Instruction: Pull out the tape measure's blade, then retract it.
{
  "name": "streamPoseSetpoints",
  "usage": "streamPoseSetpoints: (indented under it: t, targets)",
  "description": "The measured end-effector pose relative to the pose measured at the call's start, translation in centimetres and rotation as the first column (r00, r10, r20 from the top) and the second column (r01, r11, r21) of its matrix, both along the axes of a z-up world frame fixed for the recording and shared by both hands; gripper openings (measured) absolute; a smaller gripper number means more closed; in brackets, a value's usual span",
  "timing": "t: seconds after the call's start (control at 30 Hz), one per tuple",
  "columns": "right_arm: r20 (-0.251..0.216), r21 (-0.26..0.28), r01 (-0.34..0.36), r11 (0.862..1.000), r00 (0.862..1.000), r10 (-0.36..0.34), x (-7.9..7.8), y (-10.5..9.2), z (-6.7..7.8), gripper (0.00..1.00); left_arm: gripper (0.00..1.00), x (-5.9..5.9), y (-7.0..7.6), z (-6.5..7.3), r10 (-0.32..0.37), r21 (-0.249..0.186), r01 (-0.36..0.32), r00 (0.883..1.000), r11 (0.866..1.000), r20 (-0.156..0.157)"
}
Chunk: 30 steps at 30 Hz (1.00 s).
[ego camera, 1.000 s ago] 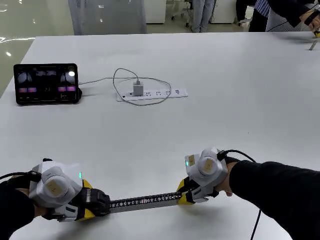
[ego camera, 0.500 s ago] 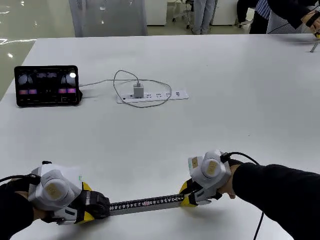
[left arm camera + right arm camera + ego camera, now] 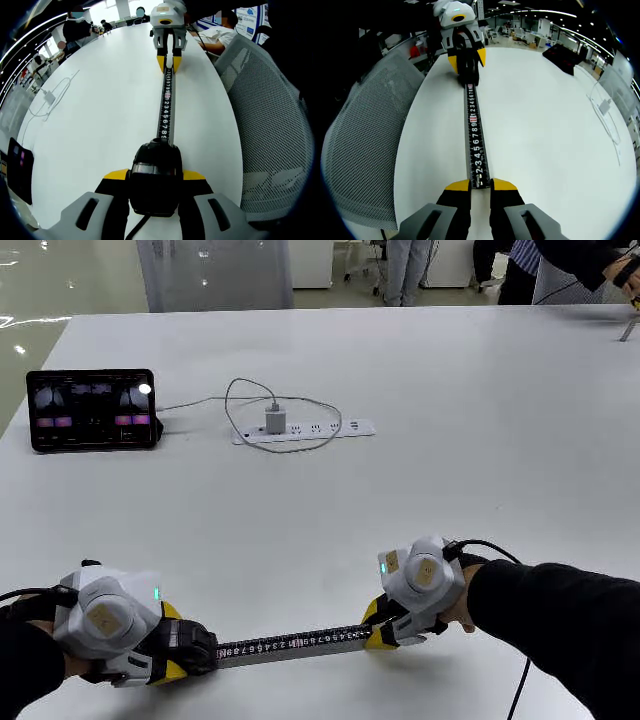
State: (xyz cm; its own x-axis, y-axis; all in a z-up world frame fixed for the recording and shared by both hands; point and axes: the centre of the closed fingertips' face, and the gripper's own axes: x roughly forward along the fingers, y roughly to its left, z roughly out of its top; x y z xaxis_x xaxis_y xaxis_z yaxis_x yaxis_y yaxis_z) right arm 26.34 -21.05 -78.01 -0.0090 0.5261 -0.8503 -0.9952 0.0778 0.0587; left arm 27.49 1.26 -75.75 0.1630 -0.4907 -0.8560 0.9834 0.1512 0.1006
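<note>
The black tape measure case sits clamped between the yellow-tipped jaws of my left gripper, low at the left of the head view. Its black blade with white numbers runs flat over the white table to my right gripper. That gripper is shut on the blade's end hook. In the left gripper view the blade stretches away to the right gripper. In the right gripper view the blade leads back to the left gripper and the case.
A tablet with a lit screen stands at the far left. A white power strip with a charger and looped cable lies in the middle of the table. Mesh chair backs stand beside the near edge. People stand beyond the far side.
My right gripper has drawn slightly farther right with the blade's end, so a little more blade shows. The left gripper holds the case in place.
</note>
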Motion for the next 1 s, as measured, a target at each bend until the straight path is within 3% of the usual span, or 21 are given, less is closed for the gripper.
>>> streamPoseSetpoints:
  t: [1.0]
  targets:
    - [0.006, -0.015, 0.016, 1.000, 1.000, -0.016, -0.1, -2.0, 0.1, 0.10, 0.32, 0.0, 0.0, 0.0, -0.002, 0.000, 0.002, 1.000, 1.000, 0.003]
